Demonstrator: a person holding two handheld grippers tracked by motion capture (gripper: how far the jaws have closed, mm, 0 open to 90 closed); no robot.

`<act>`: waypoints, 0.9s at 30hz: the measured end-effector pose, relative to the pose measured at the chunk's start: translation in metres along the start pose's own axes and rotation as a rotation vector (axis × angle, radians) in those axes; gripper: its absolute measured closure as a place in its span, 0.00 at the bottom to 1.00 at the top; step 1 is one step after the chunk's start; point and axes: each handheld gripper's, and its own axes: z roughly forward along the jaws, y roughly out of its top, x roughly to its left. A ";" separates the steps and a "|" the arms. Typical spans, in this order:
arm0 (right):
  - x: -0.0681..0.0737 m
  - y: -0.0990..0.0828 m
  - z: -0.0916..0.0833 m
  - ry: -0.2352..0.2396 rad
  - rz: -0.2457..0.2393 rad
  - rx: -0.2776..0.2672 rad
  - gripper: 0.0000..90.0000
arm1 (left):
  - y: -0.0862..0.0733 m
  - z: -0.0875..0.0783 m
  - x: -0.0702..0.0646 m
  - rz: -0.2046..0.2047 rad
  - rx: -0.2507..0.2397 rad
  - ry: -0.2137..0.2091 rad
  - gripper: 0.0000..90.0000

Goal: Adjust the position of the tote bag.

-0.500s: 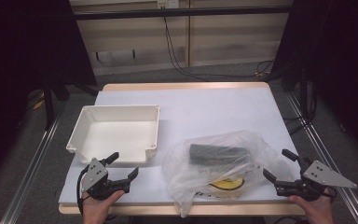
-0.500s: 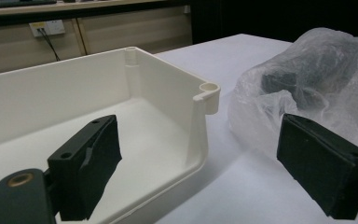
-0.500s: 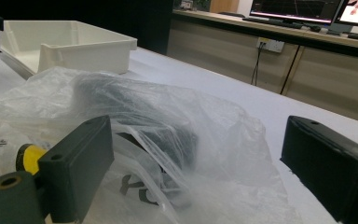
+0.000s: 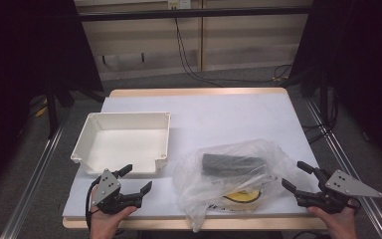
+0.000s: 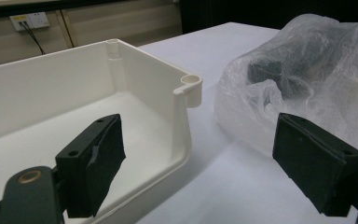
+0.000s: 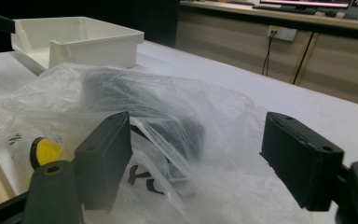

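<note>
Clear crumpled plastic bag [image 4: 229,174] with dark block inside [image 4: 233,163], between left claw [image 4: 135,180] and right claw [image 4: 295,176], both spread, gripping nothing; white plastic tray [image 4: 123,142] beside.

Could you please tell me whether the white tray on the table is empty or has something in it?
Empty. The white tray sits upright with a bare floor in the high view; the left gripper view shows its inside bare too. The plastic bag lies beside it, apart.

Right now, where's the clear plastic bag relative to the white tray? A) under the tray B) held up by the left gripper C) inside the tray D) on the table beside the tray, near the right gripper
D: the clear plastic bag lies on the table, apart from the white tray, just ahead of the open right gripper.
</note>
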 end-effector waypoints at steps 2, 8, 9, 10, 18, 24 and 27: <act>-0.001 0.000 0.000 0.001 -0.002 0.010 0.29 | 0.000 0.000 -0.002 0.004 0.009 -0.017 0.23; 0.001 0.002 0.000 0.016 0.011 0.047 0.32 | 0.002 0.003 -0.008 0.024 0.047 -0.054 0.29; 0.001 0.002 -0.001 0.017 0.012 0.056 0.34 | 0.002 0.004 -0.009 0.033 0.053 -0.068 0.31; 0.001 0.002 -0.001 0.031 0.028 0.065 0.35 | 0.002 0.005 -0.012 0.031 0.063 -0.093 0.32; 0.001 0.004 -0.002 0.057 0.036 0.104 0.40 | 0.003 0.007 -0.021 0.045 0.106 -0.154 0.38; 0.003 -0.001 -0.009 0.047 0.046 0.144 0.43 | 0.007 0.012 -0.036 0.075 0.142 -0.239 0.45; 0.005 -0.005 -0.012 0.044 0.039 0.167 0.46 | 0.009 0.018 -0.046 0.094 0.169 -0.296 0.48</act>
